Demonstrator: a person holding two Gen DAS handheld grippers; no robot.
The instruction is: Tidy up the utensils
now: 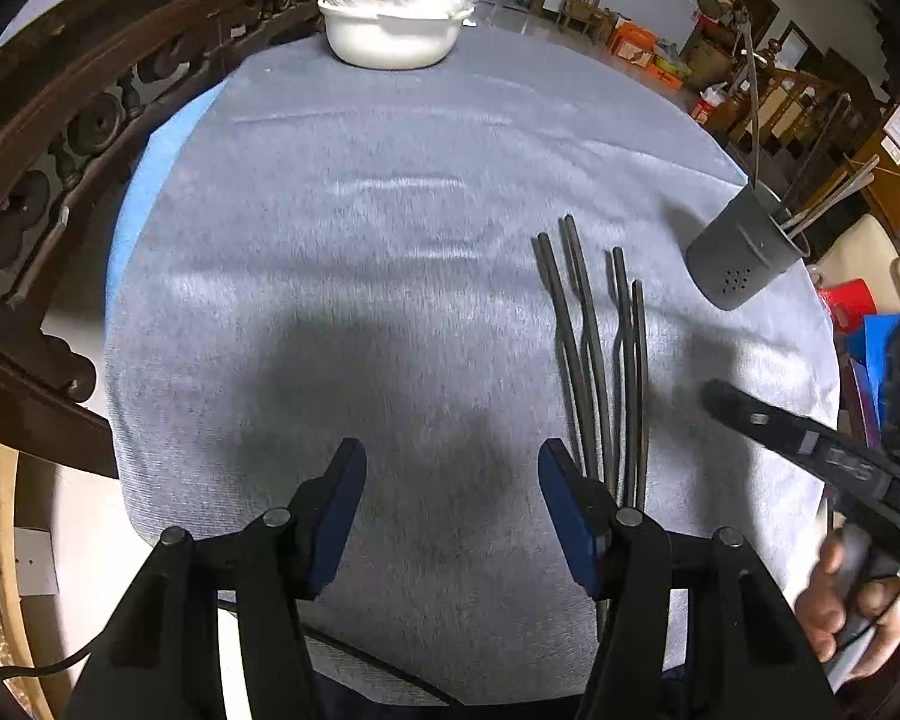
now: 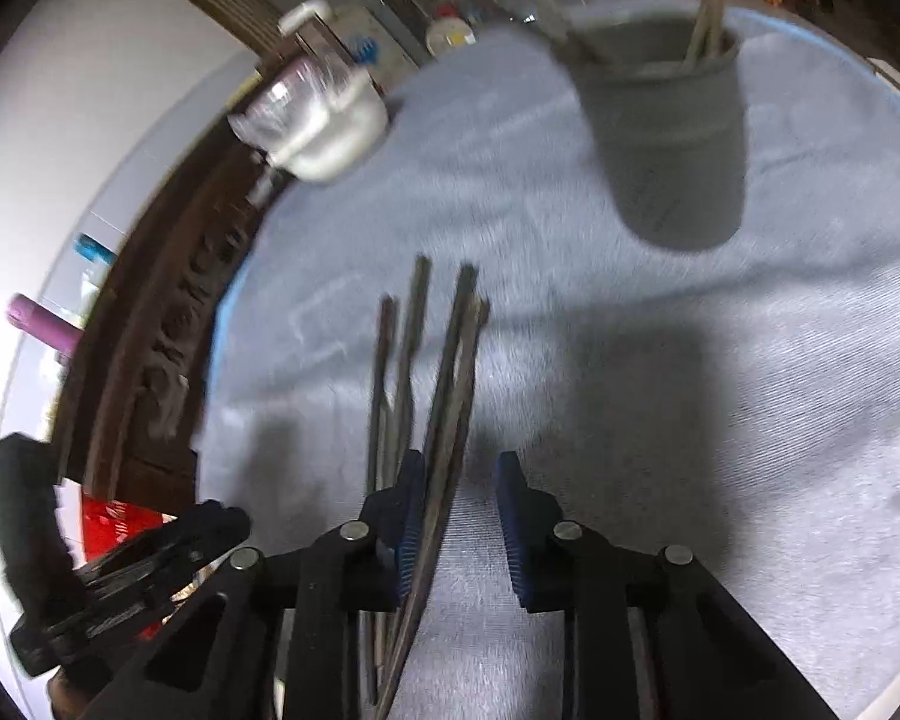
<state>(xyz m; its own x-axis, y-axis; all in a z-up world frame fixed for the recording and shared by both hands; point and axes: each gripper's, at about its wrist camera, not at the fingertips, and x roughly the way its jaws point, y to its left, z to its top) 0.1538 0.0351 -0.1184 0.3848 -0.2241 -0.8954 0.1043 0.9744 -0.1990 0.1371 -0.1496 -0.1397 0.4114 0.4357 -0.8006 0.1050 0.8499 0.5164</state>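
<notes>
Two containers stand on the grey tablecloth (image 1: 390,240). The dark grey utensil holder (image 1: 744,252) sits near the table's right edge with a few pale sticks rising from its mouth, and a white bowl (image 1: 390,36) topped with crinkled clear plastic sits at the far edge. Four dark chopsticks (image 1: 594,348) lie loose on the cloth, side by side, near the holder. The left gripper (image 1: 453,516) hovers above bare cloth, fingers spread wide, just left of the chopsticks. The right gripper (image 2: 459,528) is low over them, its fingers apart with a chopstick between them, not clamped.
</notes>
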